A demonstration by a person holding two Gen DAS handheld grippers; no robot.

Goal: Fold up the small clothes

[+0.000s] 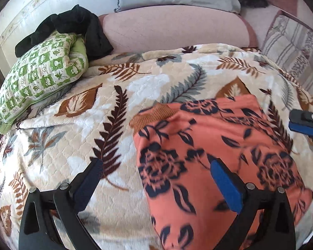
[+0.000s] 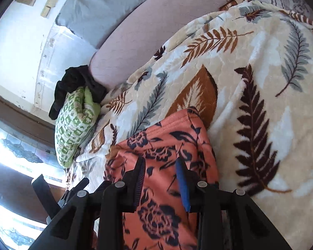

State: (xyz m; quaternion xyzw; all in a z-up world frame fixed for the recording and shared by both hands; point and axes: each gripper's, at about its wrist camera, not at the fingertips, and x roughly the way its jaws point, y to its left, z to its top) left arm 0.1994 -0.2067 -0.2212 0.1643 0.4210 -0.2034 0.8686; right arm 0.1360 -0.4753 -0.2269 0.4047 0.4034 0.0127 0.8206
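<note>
So, left wrist view: the orange flowered garment (image 1: 219, 156) lies on the leaf-print blanket (image 1: 106, 95), near and to the right, spread fairly flat with a ribbed brown cuff (image 1: 150, 114) sticking out at its far left corner. The left gripper (image 1: 156, 170) has its jaws spread wide and holds nothing; the right blue pad (image 1: 225, 185) hangs over the cloth, the left pad is over bare blanket, so it straddles the garment's left edge, probably lined up to pinch that edge for a fold. Can't tell if the pad touches the fabric. The right gripper (image 1: 304, 123) peeks in at the right edge, beside the garment's right side. A green patterned pillow (image 1: 39, 79) with black clothes (image 1: 73, 25) on top sits far left, well apart, likely parked out of the working area

Right wrist view: the right gripper (image 2: 162, 166) is over the near part of the same garment (image 2: 162, 208), jaws parted with a gap, nothing clamped between them. Both pads sit above orange cloth, looks like a hover before a grab. Pillow (image 2: 75, 123) and black clothes (image 2: 77, 83) far left, blanket (image 2: 250, 83) filling the right
</note>
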